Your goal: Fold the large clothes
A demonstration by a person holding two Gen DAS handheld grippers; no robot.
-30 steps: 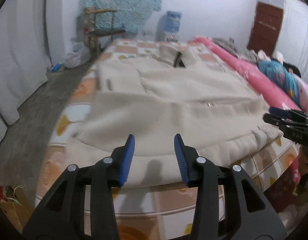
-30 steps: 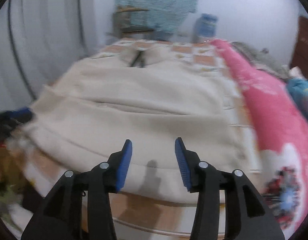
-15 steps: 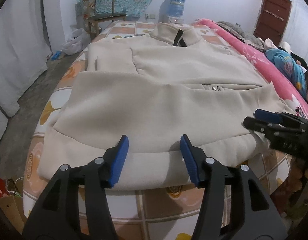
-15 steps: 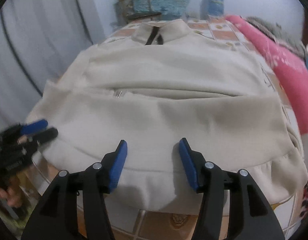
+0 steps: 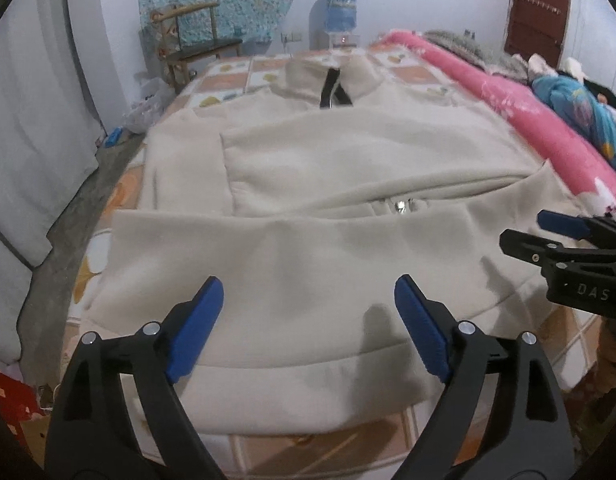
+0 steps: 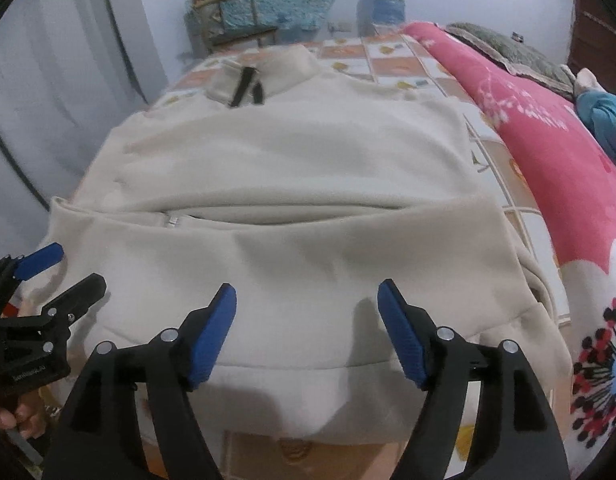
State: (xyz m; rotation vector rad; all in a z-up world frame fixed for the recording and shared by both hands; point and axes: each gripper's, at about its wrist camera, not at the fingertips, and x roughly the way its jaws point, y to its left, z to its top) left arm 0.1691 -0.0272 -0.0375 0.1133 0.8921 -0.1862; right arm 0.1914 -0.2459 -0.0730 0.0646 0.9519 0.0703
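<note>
A large cream fleece jacket lies flat on the bed, collar at the far end, hem toward me, with one fold across its middle. It also shows in the right wrist view. My left gripper is open and empty, hovering just above the near hem. My right gripper is open and empty over the hem further right. Each gripper shows in the other's view: the right one at the jacket's right edge, the left one at its left edge.
The bed has a checked orange and white sheet. A pink quilt runs along the right side. A wooden chair and a water dispenser stand at the far wall. White curtains hang left.
Both grippers have opened wider. Both views have tilted down and come closer to the jacket's hem, and the jacket lies as before.
</note>
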